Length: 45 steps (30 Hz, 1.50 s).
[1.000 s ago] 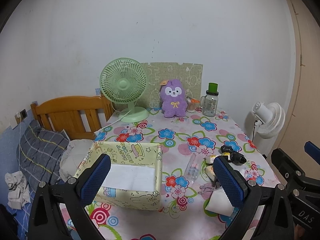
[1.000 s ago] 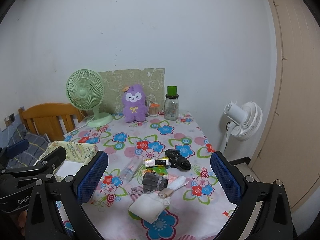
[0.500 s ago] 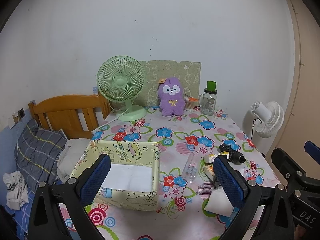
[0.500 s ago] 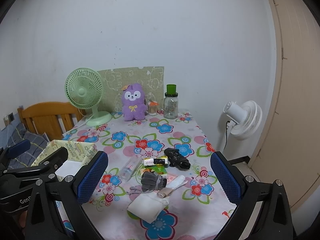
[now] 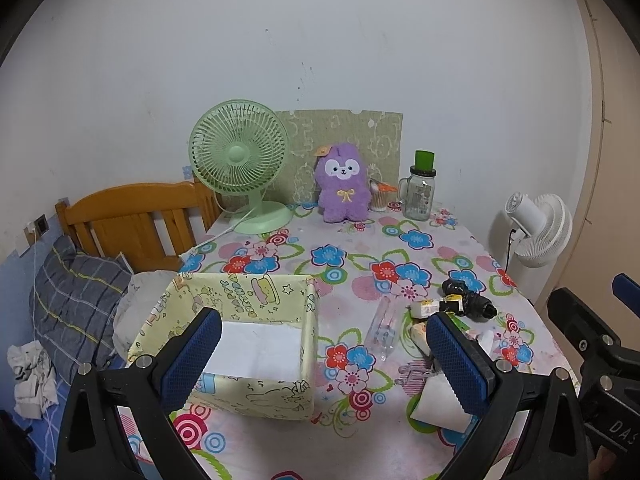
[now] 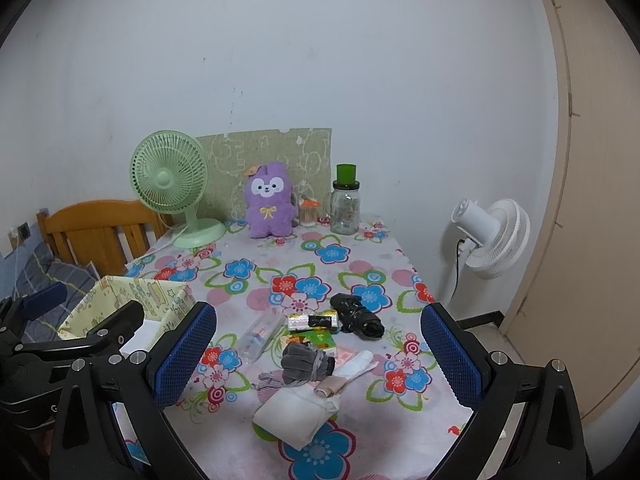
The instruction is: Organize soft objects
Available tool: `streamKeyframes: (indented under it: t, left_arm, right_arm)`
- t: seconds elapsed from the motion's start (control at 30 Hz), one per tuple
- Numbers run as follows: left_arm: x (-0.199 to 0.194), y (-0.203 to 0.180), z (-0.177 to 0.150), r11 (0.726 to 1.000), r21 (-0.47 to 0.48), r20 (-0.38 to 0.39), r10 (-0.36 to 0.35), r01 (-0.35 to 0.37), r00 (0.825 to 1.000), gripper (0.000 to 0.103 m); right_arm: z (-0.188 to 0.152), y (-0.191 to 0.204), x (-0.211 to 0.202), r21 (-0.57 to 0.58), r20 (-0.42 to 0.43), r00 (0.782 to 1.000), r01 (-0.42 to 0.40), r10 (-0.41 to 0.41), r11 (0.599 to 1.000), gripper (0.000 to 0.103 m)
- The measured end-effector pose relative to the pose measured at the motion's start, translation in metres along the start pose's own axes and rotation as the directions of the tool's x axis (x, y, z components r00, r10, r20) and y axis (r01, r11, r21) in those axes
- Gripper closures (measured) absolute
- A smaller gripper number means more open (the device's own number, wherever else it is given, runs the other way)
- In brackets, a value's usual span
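A yellow cartoon-print fabric box (image 5: 240,332) stands open at the table's front left; it also shows in the right wrist view (image 6: 132,300). A pile of soft things lies at the front right: grey gloves (image 6: 306,362), a white folded cloth (image 6: 294,410), a black bundle (image 6: 358,316). A purple plush toy (image 5: 342,188) sits at the back by the wall. My left gripper (image 5: 320,356) is open and empty, above the box's right edge. My right gripper (image 6: 318,354) is open and empty, above the pile.
A green desk fan (image 5: 244,164), a glass jar with a green lid (image 5: 420,188), a clear plastic bottle (image 5: 384,328) and small packets (image 6: 312,322) stand on the flowered tablecloth (image 5: 360,264). A wooden bed headboard (image 5: 132,220) is left, a white floor fan (image 5: 536,224) right.
Both grippers have pulled back and risen slightly, so the table looks a little farther away. Both stay open and nothing on the table has moved.
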<state>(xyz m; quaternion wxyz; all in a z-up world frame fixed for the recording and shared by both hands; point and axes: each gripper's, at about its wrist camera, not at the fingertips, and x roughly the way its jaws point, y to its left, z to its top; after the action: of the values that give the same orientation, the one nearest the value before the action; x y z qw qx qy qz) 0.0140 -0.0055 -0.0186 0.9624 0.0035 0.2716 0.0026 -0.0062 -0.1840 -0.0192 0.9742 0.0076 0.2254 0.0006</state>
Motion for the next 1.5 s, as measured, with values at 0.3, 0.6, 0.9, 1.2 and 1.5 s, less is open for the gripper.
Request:
streamKeyframes:
  t: [0.3,0.6,0.9,1.2,1.5]
  left_arm:
    - [0.01,-0.008,-0.003,1.0,0.004,-0.023,-0.008,0.008,1.0,0.002]
    - [0.033,-0.029,-0.012,0.998,0.002,-0.053,-0.066,0.066,0.996,0.003]
    - [0.063,-0.055,-0.029,0.992,0.064,-0.119,-0.101,0.109,0.988,0.003]
    - [0.086,-0.079,-0.05,0.978,0.086,-0.182,-0.174,0.192,0.968,0.003]
    - [0.109,-0.098,-0.069,0.972,0.131,-0.246,-0.158,0.194,0.956,0.003]
  right_arm:
    - [-0.005,-0.006,0.006,-0.02,-0.004,1.0,0.014,-0.014,1.0,0.002]
    - [-0.016,-0.029,0.024,0.013,-0.027,0.999,0.037,-0.036,0.999,0.002]
    - [-0.032,-0.053,0.057,0.033,-0.08,0.994,0.08,-0.077,0.996,0.003]
    - [-0.056,-0.059,0.087,0.023,-0.152,0.985,0.083,-0.079,0.996,0.006]
    - [-0.073,-0.054,0.113,0.008,-0.197,0.979,0.049,-0.047,0.999,0.006]
